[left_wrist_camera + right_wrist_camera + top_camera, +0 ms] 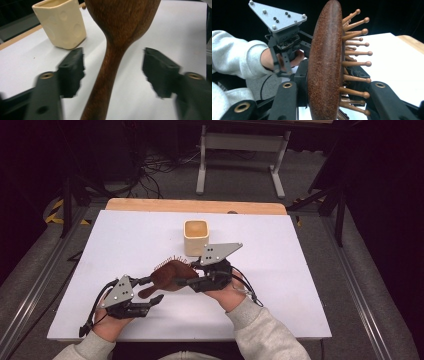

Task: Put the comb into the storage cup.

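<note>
Wooden hairbrush [167, 276] hangs above the white surface [280, 285], clamped at its head by the right gripper [186, 281]. In the right gripper view, the 2 black fingers [302, 82] press the brush head from both sides: 1 sits on the smooth brown back, the other is in among the round-tipped wooden bristles [355, 53], and the head stands on edge between them.

The left gripper [152, 290] is at about 8 o'clock from the brush head in the high view. Its 2 fingers [71, 71] are spread wide, 1 on each side of the brush handle [102, 82], and a gap shows on both sides, so they do not touch it. The handle runs down the middle of the left gripper view and widens into the head at the top.

A cream square cup [195, 236] stands upright on the surface at about 1 o'clock from the brush, near it but apart. A light wooden strip [195, 206] borders the far edge of the surface. Grey sleeves [265, 332] cover the person's forearms, which enter at 6 o'clock.
</note>
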The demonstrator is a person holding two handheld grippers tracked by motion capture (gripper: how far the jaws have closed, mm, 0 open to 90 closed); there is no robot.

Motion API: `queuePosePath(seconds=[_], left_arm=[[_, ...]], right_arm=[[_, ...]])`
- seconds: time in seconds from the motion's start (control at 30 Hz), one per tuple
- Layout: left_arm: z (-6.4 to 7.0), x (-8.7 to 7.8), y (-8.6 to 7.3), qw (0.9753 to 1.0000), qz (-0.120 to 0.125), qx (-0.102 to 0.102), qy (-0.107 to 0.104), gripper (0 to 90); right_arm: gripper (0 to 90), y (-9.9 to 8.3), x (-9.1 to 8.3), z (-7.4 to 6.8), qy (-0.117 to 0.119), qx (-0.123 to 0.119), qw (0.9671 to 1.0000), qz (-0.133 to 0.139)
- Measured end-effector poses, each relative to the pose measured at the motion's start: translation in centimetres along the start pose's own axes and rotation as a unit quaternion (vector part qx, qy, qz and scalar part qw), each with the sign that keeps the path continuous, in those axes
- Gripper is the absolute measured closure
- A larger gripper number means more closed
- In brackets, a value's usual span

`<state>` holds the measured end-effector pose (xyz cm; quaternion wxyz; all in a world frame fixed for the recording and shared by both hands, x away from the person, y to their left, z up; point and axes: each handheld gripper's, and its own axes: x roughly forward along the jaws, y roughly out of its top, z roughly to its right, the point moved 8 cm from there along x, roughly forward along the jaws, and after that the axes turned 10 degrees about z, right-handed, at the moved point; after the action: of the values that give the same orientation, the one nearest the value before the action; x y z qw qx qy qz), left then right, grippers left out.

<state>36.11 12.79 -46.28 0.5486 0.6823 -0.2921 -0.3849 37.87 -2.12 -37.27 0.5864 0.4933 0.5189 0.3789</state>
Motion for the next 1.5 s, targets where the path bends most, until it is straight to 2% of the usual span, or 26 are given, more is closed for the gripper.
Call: queuePosePath(seconds=[0.07, 0.17, 0.27, 0.3, 0.37, 0.67, 1.1, 1.2, 1.5], left_arm=[[-0.2, 0.0, 0.1, 0.9999, 0.012, -0.007, 0.001, 20.4], [-0.5, -0.3, 0.6, 0.9986, 0.040, -0.033, -0.004, 10.1], [-0.9, -0.6, 0.8, 0.9969, 0.064, -0.045, -0.002, 5.3], [-1.0, -0.7, 0.8, 0.9968, 0.067, -0.043, 0.000, 4.5], [-1.2, -0.9, 0.8, 0.9963, 0.071, -0.049, 0.000, 3.9], [-2.1, -1.6, 0.4, 0.9958, 0.077, -0.046, 0.015, 2.4], [-2.8, -2.0, 0.2, 0.9953, 0.080, -0.046, 0.028, 2.5], [-3.1, -2.1, 0.2, 0.9951, 0.081, -0.045, 0.032, 2.5], [-3.5, -2.3, 0.1, 0.9951, 0.080, -0.043, 0.040, 2.5]], right_arm=[[59.9, 0.4, -0.2, 0.1, -0.004, -0.003, 1.0000, -0.001], [59.8, 1.1, -0.6, 0.3, -0.010, -0.012, 0.9999, -0.004], [59.7, 2.0, -0.9, 0.5, -0.016, -0.020, 0.9997, -0.007], [59.7, 2.3, -1.0, 0.6, -0.020, -0.024, 0.9995, -0.009], [59.7, 2.8, -1.3, 0.8, -0.023, -0.026, 0.9993, -0.011], [59.5, 5.4, -2.6, 2.0, -0.049, -0.046, 0.9975, -0.021], [59.3, 7.9, -4.1, 3.3, -0.079, -0.065, 0.9945, -0.026], [59.2, 8.5, -4.5, 3.8, -0.093, -0.077, 0.9921, -0.034], [59.3, 9.7, -5.3, 5.2, -0.116, -0.082, 0.9891, -0.038]])
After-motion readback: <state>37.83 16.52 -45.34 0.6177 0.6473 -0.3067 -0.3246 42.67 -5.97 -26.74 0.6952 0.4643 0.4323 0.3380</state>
